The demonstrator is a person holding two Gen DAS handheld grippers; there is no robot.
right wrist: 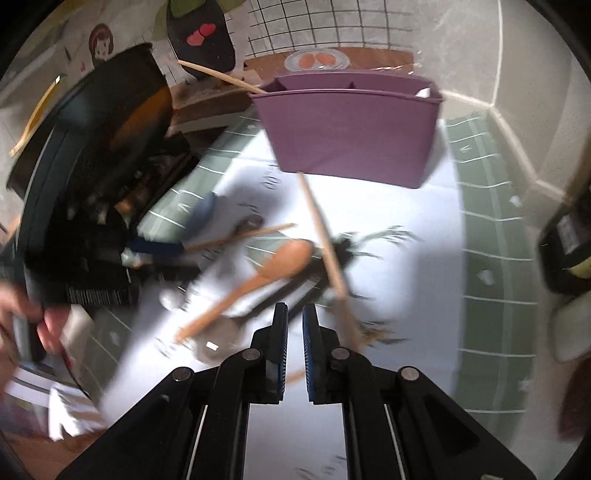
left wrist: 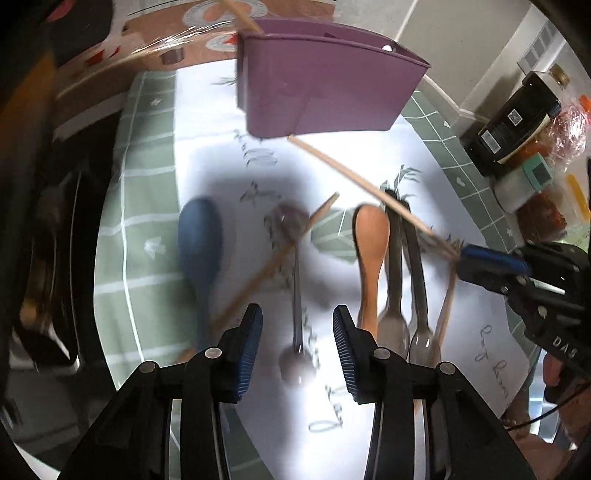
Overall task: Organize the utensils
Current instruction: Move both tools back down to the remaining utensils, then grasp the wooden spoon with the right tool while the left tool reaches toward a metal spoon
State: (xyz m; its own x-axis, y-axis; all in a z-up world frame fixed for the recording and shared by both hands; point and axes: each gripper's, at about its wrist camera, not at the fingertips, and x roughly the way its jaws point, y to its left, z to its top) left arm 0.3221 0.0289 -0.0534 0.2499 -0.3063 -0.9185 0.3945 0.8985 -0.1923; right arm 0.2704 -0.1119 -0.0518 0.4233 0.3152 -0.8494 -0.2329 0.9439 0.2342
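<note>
White mat [left wrist: 229,122], script illegible; gripper [left wrist: 491,263] "DAS".

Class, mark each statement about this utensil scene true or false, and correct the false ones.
1. A chopstick stands in the purple holder. True.
2. The blue spoon is inside the holder. False: it lies on the table, in front of the holder.
3. The left gripper is clamped on the wooden spoon. False: its jaws stand apart over the metal spoon, and the wooden spoon lies off to one side.
4. Two metal forks lie side by side next to the wooden spoon. True.
5. The purple holder lies tipped on its side. False: it stands upright.
</note>
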